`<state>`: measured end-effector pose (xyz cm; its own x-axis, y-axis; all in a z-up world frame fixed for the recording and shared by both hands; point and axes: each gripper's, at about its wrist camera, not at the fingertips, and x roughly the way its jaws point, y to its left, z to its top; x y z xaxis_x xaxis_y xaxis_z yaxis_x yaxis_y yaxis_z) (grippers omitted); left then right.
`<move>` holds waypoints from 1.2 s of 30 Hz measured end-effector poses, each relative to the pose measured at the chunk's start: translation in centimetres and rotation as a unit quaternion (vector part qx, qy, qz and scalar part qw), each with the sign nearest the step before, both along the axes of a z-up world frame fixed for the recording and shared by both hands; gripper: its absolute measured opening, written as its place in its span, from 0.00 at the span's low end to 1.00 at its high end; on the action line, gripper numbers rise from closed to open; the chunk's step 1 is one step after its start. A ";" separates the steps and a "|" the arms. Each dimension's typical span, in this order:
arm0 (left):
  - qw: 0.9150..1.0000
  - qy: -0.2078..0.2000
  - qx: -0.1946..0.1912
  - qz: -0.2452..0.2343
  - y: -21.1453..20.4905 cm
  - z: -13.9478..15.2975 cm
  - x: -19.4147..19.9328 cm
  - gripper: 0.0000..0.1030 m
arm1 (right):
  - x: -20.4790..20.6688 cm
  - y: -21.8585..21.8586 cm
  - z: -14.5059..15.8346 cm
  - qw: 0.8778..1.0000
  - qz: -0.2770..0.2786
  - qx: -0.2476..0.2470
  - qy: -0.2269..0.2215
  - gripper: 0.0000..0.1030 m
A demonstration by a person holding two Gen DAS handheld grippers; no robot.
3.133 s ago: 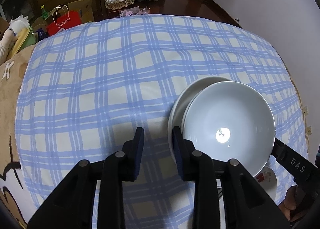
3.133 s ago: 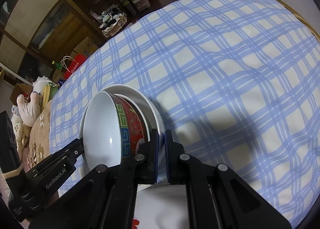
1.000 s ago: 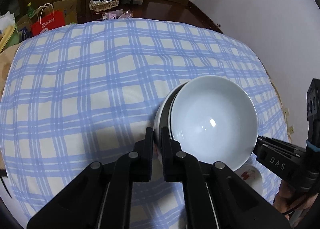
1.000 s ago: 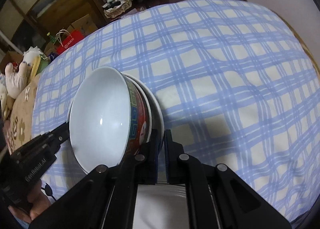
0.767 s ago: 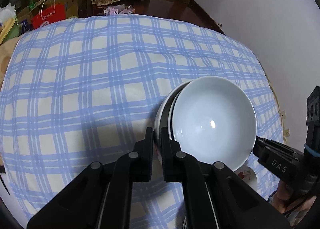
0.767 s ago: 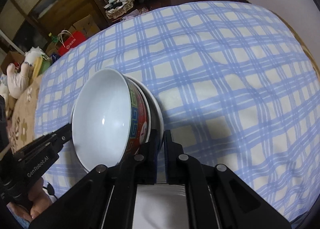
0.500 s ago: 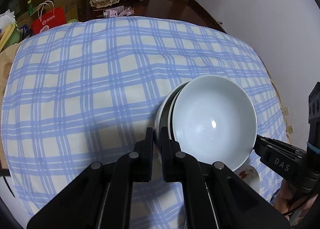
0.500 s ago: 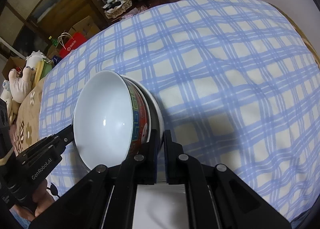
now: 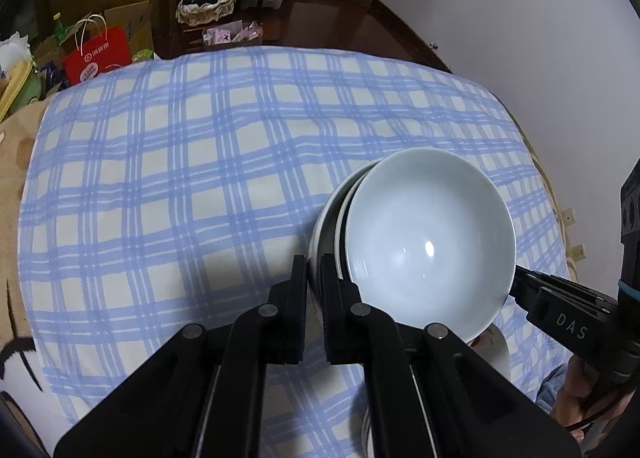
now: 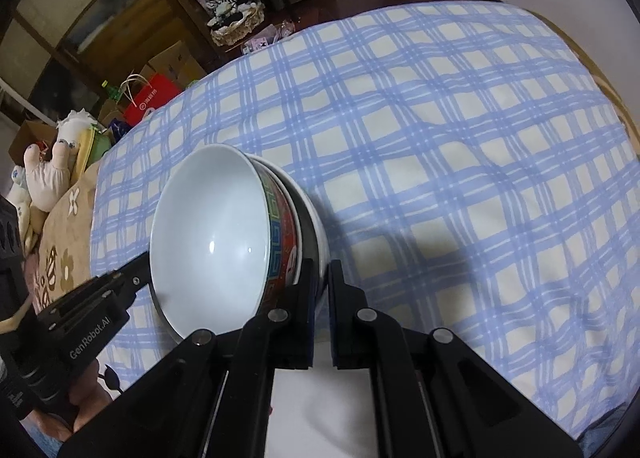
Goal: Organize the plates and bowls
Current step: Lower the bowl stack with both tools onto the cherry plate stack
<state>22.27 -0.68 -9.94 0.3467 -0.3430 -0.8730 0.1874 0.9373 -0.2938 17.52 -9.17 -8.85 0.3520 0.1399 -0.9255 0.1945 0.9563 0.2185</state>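
Checked blue-and-cream cloth (image 9: pixel 200 177) covers the whole table, its far edge meeting a dark wood floor (image 9: pixel 340 29) and its right edge running along a white wall (image 9: pixel 520 37). Over the cloth's near right part hangs a stack of dishes, gripped from both sides. A white plate (image 10: pixel 320 242) is the outer dish, and the left gripper (image 9: pixel 314 270) is closed on its rim, jaws narrow with only the rim between the pads. From the other side the right gripper (image 10: pixel 322 274) pinches the same plate rim, jaws equally narrow. Nested against the plate is a bowl (image 9: pixel 430 254), white inside, with a red, blue and green patterned band on its outside wall that shows in the right wrist view. The stack is tilted so that the bowl's opening faces each camera. Another white plate (image 10: pixel 320 410) lies below the grippers at the near edge. Beyond the far left corner stands a red paper bag (image 9: pixel 98 57), and a small basket (image 9: pixel 206 9) sits on the floor behind it.
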 end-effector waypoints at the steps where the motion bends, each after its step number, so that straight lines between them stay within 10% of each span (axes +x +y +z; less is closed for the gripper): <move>1: 1.000 0.000 -0.001 -0.001 0.1 0.3 0.0 0.05 | -0.1 0.0 0.5 1.000 0.001 -0.002 -0.002 0.07; 16: 0.999 -0.007 0.013 -0.033 -2.0 3.6 -5.5 0.05 | -5.8 -1.5 4.4 1.000 -0.018 -0.010 -0.016 0.07; 36: 0.995 0.041 0.041 -0.081 -5.8 -0.5 -11.1 0.04 | -13.9 -4.7 -0.8 0.998 -0.053 -0.003 0.043 0.07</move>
